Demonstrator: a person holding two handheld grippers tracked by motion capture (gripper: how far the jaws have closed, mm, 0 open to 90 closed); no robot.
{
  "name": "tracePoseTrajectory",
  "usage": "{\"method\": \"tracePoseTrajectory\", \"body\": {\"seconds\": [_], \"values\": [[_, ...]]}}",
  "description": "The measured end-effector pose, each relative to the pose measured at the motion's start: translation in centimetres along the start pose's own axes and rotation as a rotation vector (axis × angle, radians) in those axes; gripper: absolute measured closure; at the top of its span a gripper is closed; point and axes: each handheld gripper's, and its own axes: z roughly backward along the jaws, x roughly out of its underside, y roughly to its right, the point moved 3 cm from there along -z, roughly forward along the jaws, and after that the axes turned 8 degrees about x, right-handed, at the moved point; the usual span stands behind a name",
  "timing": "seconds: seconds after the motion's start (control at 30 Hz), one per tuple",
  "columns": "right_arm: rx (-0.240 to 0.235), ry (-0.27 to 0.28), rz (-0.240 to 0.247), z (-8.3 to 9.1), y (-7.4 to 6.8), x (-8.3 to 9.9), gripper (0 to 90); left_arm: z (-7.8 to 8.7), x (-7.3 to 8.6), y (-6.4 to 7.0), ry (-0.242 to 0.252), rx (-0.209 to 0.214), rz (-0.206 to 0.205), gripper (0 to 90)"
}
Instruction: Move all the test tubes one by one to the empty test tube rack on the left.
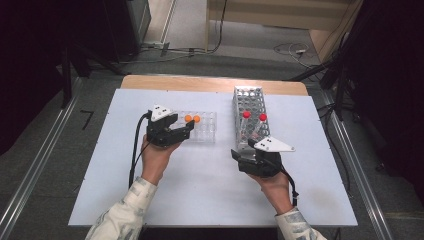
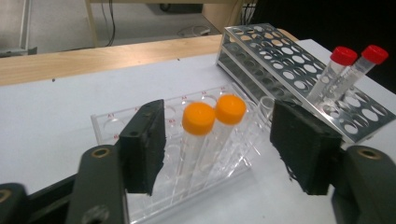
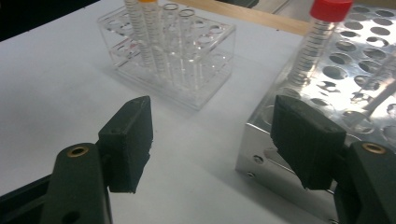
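A clear plastic rack (image 1: 206,129) holds two orange-capped tubes (image 1: 192,119) side by side. My left gripper (image 1: 183,128) sits at the rack's left end, open. In the left gripper view its gripper (image 2: 224,147) frames the orange-capped tubes (image 2: 205,122) without touching them. A perforated metal rack (image 1: 248,99) to the right holds two red-capped tubes (image 1: 254,116), leaning. My right gripper (image 1: 244,151) stands open at that rack's near end; in the right gripper view the gripper (image 3: 217,144) holds nothing, with the metal rack (image 3: 299,126) by its right jaw and a red-capped tube (image 3: 322,28) beyond.
Everything rests on a white board (image 1: 125,165) over a wooden table (image 1: 210,83). Uncapped clear tubes (image 3: 180,42) also stand in the plastic rack (image 3: 135,70). Cables lie on the floor (image 1: 290,50) behind the table. Metal rails (image 1: 35,170) run along both sides.
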Motion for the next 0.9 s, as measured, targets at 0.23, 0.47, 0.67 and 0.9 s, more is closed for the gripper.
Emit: {"method": "tracePoseTrajectory", "body": {"seconds": [0.23, 0.47, 0.67, 0.9], "values": [[0.065, 0.013, -0.025, 0.1, 1.7, -0.1, 27.6, 0.9, 1.5, 0.2, -0.004, 0.002, 0.004, 24.1], [0.146, 0.016, -0.089, -0.3, 4.7, -0.3, 28.5, 2.2, 1.7, -0.1, 0.008, -0.006, 0.017, 19.8], [0.211, 0.011, -0.125, -1.6, 6.4, -1.1, 30.9, 3.0, 1.5, -0.2, 0.021, -0.007, 0.025, 19.2], [0.258, 0.001, -0.107, -3.6, 6.8, -2.1, 39.4, 3.0, 1.6, 0.0, 0.015, 0.002, 0.011, 19.2]]}}
